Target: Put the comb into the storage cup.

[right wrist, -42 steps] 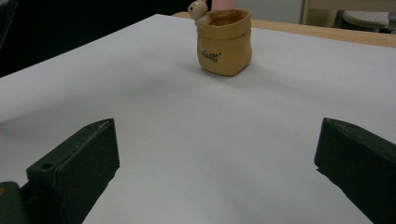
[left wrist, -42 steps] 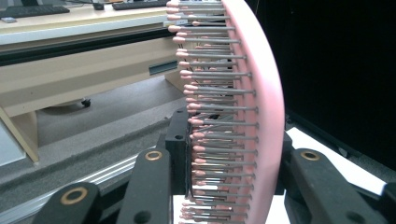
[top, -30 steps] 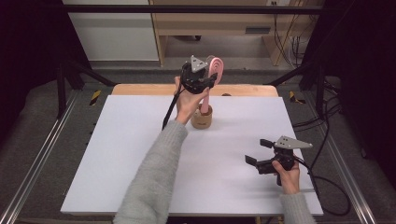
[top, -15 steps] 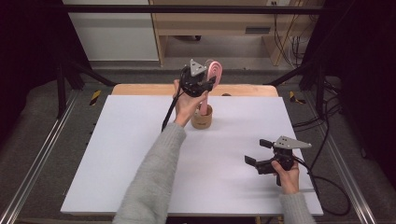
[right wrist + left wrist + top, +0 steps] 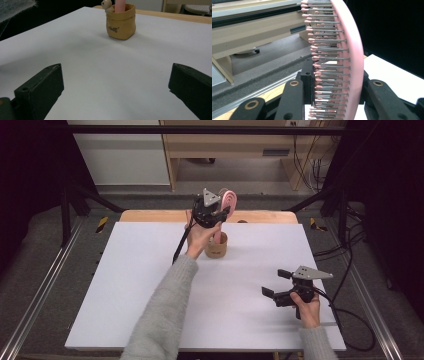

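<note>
Near the bench's [image 5: 150, 285] far edge, the left gripper [image 5: 212, 212] clamps a pink hairbrush [image 5: 229, 200] by its head, handle down inside a small tan bag [image 5: 216, 245]. The right gripper [image 5: 285, 287] rests wide apart, holding nothing, toward the near right corner. Any sideways tug could topple the light bag.

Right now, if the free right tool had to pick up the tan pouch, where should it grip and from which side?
Probably across the tan pouch's side walls, low, coming in level from the right tool's open side. The top is blocked: the pink hairbrush handle stands in it, held by the left tool.
</note>
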`<control>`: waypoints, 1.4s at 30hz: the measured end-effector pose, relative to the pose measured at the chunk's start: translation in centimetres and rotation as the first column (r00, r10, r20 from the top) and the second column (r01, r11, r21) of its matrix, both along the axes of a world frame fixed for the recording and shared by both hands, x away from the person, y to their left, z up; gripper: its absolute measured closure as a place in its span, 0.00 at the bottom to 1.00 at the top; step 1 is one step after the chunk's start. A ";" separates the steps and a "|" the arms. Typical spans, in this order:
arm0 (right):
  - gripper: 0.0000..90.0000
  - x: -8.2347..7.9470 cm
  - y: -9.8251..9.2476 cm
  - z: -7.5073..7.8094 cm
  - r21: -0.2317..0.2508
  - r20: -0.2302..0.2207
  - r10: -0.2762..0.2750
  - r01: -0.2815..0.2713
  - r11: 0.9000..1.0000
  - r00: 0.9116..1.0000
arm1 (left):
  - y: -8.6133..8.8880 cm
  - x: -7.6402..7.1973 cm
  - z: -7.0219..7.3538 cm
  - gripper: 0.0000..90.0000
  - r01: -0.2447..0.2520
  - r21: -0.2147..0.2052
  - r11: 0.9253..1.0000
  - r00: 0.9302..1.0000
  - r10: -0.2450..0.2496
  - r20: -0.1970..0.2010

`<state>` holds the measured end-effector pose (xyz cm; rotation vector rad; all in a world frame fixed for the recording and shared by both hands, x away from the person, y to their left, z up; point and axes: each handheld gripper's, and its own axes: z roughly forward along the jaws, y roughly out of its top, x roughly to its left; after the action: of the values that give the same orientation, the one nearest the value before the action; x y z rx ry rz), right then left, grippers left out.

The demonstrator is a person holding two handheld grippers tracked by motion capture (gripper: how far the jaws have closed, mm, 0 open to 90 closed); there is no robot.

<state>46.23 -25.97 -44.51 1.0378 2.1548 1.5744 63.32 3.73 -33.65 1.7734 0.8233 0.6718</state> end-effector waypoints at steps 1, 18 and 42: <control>0.00 0.0 0.0 0.0 0.000 0.000 0.000 0.000 1.000 1.000 | 0.0 0.0 -0.1 0.70 0.001 -0.001 1.000 1.000 -0.001 0.000; 0.00 0.0 0.0 0.0 -0.002 0.001 0.001 -0.001 1.000 1.000 | 0.3 -0.5 -1.7 0.70 0.010 0.018 1.000 1.000 -0.010 -0.001; 0.00 0.0 0.1 0.0 0.002 0.001 0.002 -0.002 1.000 1.000 | -0.2 -2.0 -3.1 0.70 0.043 0.058 0.997 0.998 -0.046 0.052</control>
<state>46.23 -25.88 -44.51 1.0352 2.1554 1.5777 61.36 3.48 -36.80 1.8115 0.7334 0.7162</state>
